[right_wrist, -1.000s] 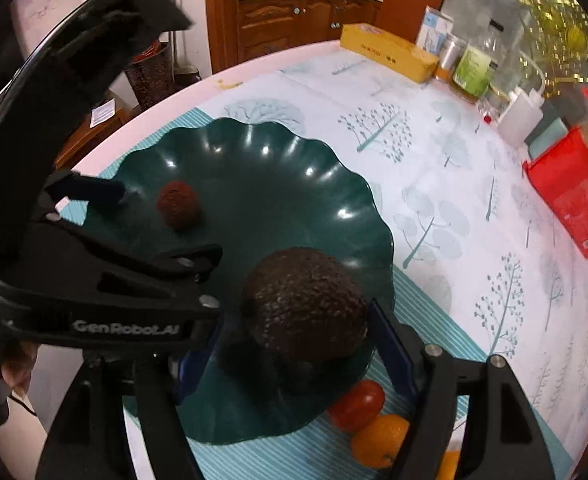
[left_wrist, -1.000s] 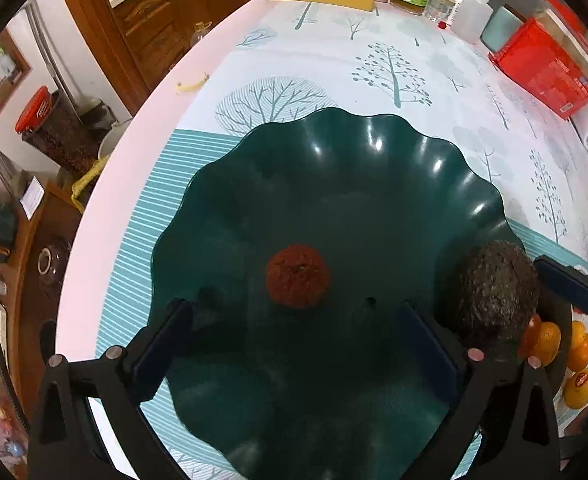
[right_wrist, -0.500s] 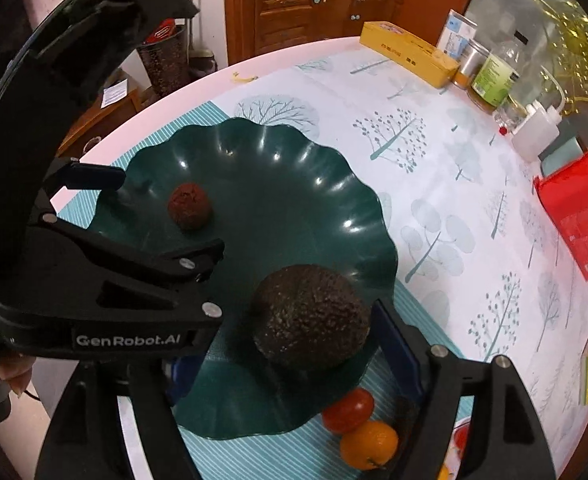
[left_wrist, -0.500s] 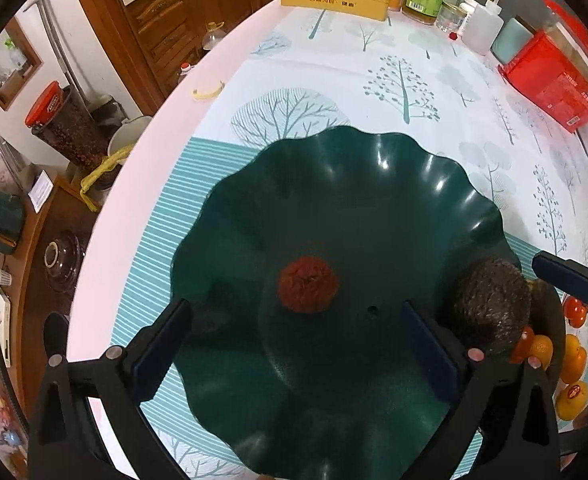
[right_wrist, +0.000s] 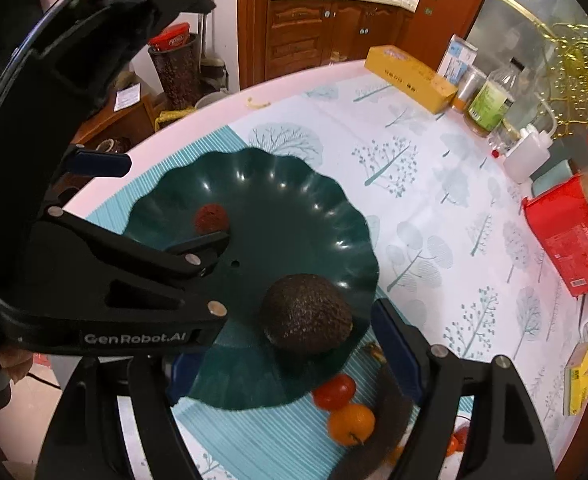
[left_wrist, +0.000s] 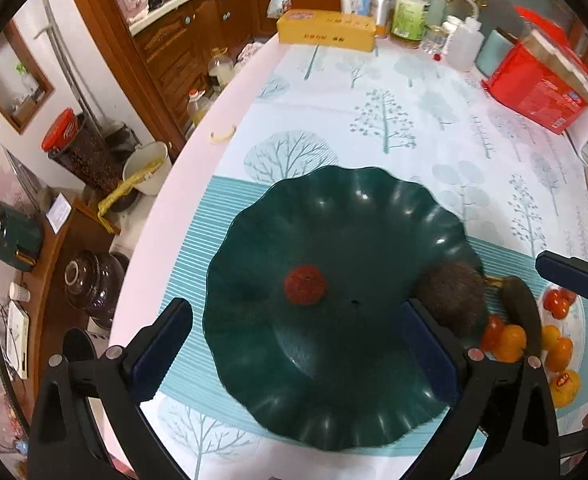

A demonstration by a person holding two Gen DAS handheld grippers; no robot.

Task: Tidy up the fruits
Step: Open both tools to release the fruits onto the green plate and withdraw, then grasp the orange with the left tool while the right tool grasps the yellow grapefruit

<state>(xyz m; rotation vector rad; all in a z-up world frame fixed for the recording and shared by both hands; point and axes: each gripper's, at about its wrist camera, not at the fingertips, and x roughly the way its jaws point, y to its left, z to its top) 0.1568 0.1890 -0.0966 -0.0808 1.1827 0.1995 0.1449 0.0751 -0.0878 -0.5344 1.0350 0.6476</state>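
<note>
A dark green wavy plate (left_wrist: 345, 220) (right_wrist: 294, 200) lies on the striped mat. On it are a small red bumpy fruit (left_wrist: 305, 285) (right_wrist: 211, 219) near the middle and a dark avocado (left_wrist: 451, 296) (right_wrist: 306, 314) at its right edge. My left gripper (left_wrist: 294, 332) is open and empty above the plate's near side. My right gripper (right_wrist: 290, 356) is open, its jaws standing on either side of the avocado without touching it. Small red and orange fruits (left_wrist: 509, 338) (right_wrist: 349, 420) and a dark banana (left_wrist: 523, 308) (right_wrist: 385, 428) lie right of the plate.
A yellow box (left_wrist: 325, 30), bottles (left_wrist: 409, 12) and a red box (left_wrist: 537, 84) stand along the table's far edge. The table's left edge (left_wrist: 166, 216) drops to floor clutter. A yellow packet (right_wrist: 581, 376) lies at the right.
Both grippers have pulled back and up from the plate. The right gripper has let go of the avocado, which now rests on the plate's edge.
</note>
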